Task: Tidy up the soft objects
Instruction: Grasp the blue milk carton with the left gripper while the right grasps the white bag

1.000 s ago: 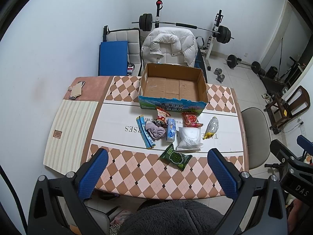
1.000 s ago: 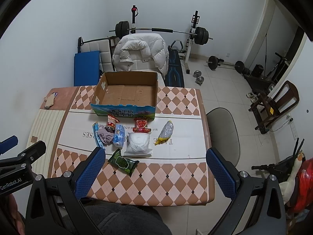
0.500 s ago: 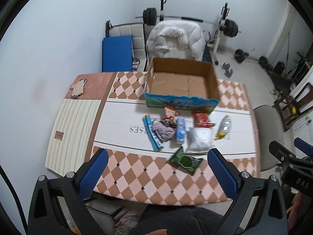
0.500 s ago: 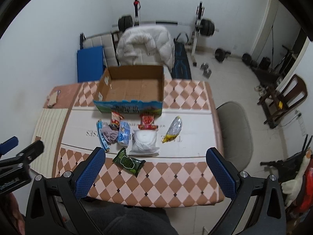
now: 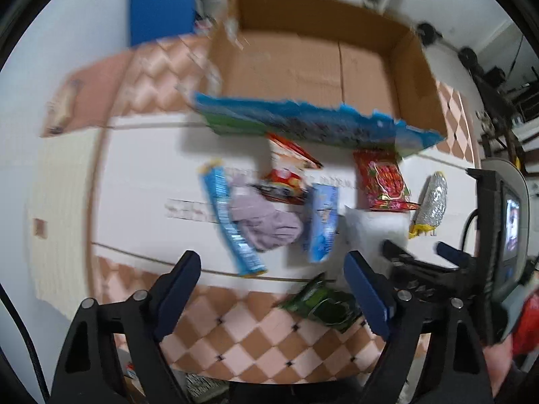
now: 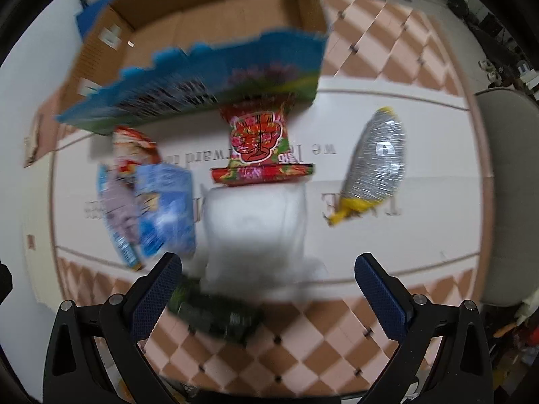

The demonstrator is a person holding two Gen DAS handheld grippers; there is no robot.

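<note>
Packets cluster mid-bench before the cardboard box (image 6: 215, 27); white pouch (image 6: 256, 222) lies central, bare checkered bench (image 6: 320, 330) nearer. Both jaws released, empty.

So there's an open cardboard box (image 6: 215, 33), empty inside, with soft stuff spread flat in front of it: red snack packet (image 6: 261, 144), white pouch (image 6: 256, 222), silver bag (image 6: 375, 161), blue packs (image 6: 166, 208), lilac cloth (image 5: 264, 222), and a green packet (image 5: 323, 304) nearest the edge.
</note>
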